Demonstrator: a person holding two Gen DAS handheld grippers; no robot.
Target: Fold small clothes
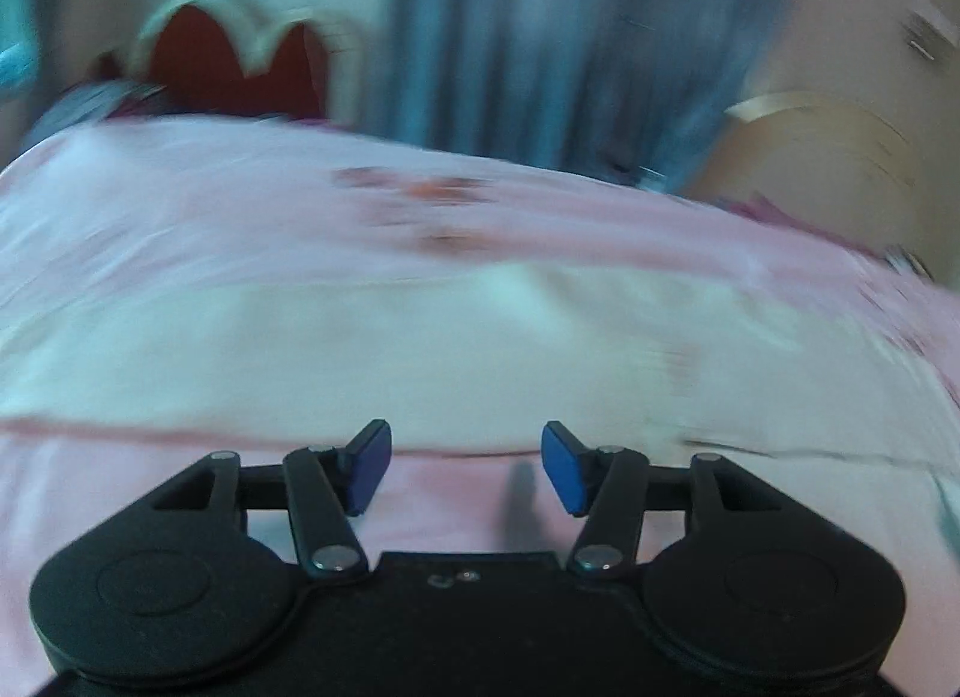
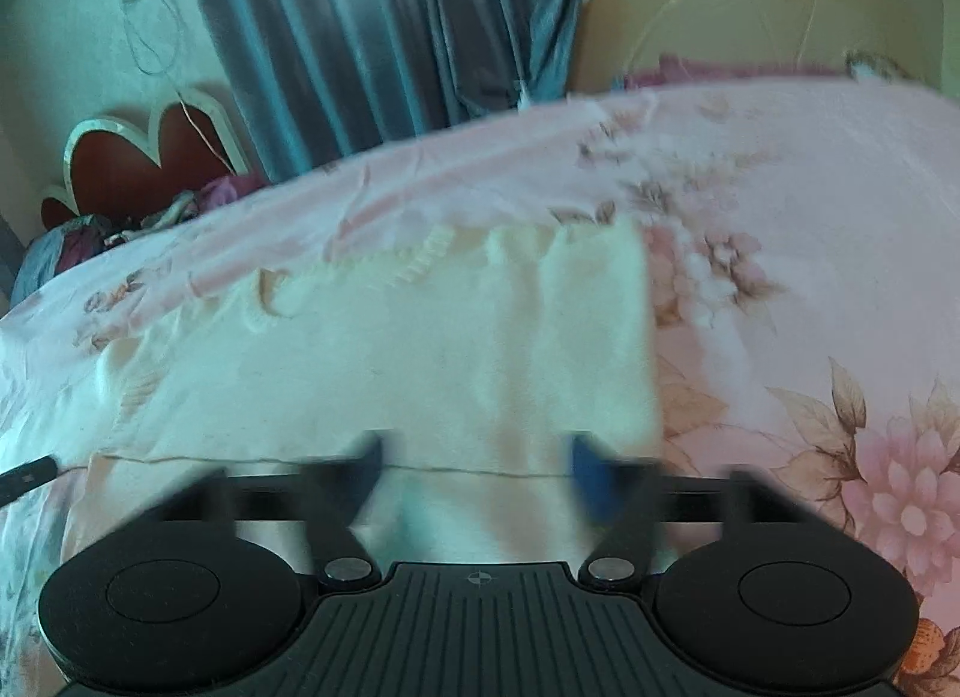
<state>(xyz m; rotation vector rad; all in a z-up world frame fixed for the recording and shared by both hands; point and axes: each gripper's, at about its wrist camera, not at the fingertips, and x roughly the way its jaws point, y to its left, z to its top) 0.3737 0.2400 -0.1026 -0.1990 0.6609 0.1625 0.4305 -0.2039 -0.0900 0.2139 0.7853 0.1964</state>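
Cream cloth (image 2: 420, 349) lies flat on the pink bed sheet (image 2: 810, 168); my left claw (image 1: 465, 466) and right claw (image 2: 474, 469) (blurred) gape empty, and next I pinch its near hem.

No legible text, label, brand or number appears in either wrist view. The only sign is a small crosshair mark (image 2: 478, 578) moulded into the ribbed top plate of the right gripper (image 2: 477, 472). Faint marks on the beige panel (image 2: 750, 6) are too small to read.
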